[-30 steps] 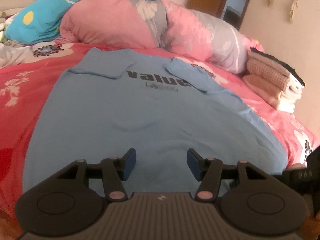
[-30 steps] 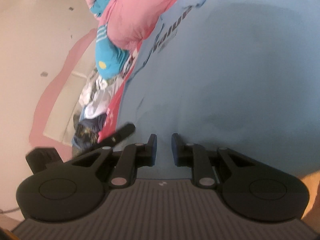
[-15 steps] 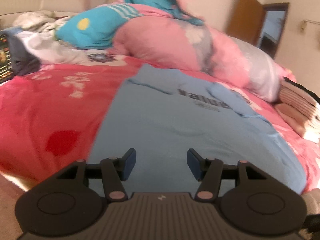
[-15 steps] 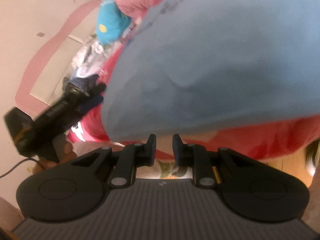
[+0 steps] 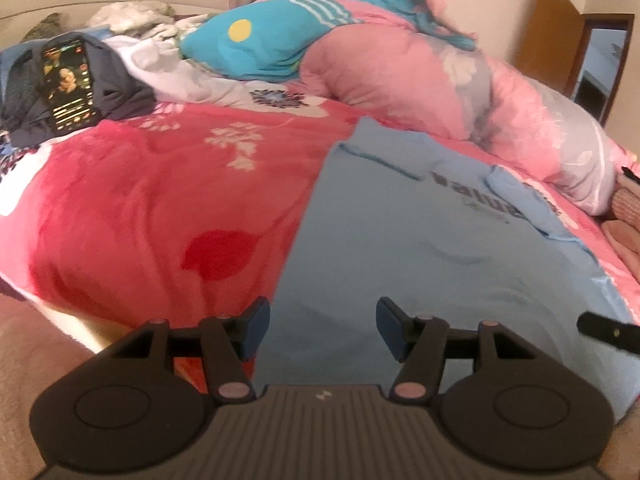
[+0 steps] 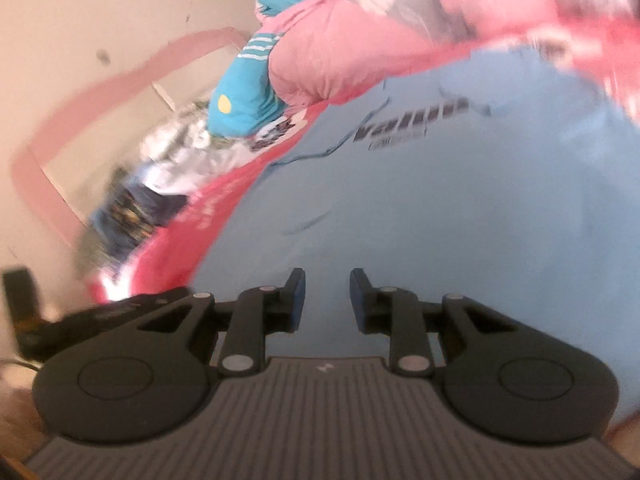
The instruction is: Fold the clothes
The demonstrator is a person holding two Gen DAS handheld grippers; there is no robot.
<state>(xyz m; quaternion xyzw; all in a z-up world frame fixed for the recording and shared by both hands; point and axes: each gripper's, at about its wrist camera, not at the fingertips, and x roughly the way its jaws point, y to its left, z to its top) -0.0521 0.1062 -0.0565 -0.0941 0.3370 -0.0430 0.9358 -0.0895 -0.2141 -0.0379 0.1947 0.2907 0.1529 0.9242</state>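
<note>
A light blue T-shirt (image 5: 460, 264) with a dark "value" print lies flat on the red and pink bedspread (image 5: 152, 208), both sleeves folded inward. My left gripper (image 5: 322, 328) hovers over the shirt's near left hem corner; its jaws are opening a little and nothing is between them. In the blurred right wrist view, the right gripper (image 6: 328, 296) is over the shirt (image 6: 440, 220) near its hem. Its jaws are opening from a narrow gap and are empty. The right gripper's tip (image 5: 608, 330) shows at the right edge of the left wrist view.
A lit phone (image 5: 70, 84) rests on dark clothes at the far left, beside a heap of unfolded laundry (image 5: 168, 60). A teal pillow (image 5: 256, 48) and a pink quilt (image 5: 400, 76) pile up behind the shirt. Folded clothes (image 5: 628, 208) sit far right. The bed edge (image 5: 80, 320) drops off at lower left.
The left view swung left, so the shirt now sits to the right and the phone came into sight. The right gripper rolled, rose from the bed edge over the shirt, and its jaws widened.
</note>
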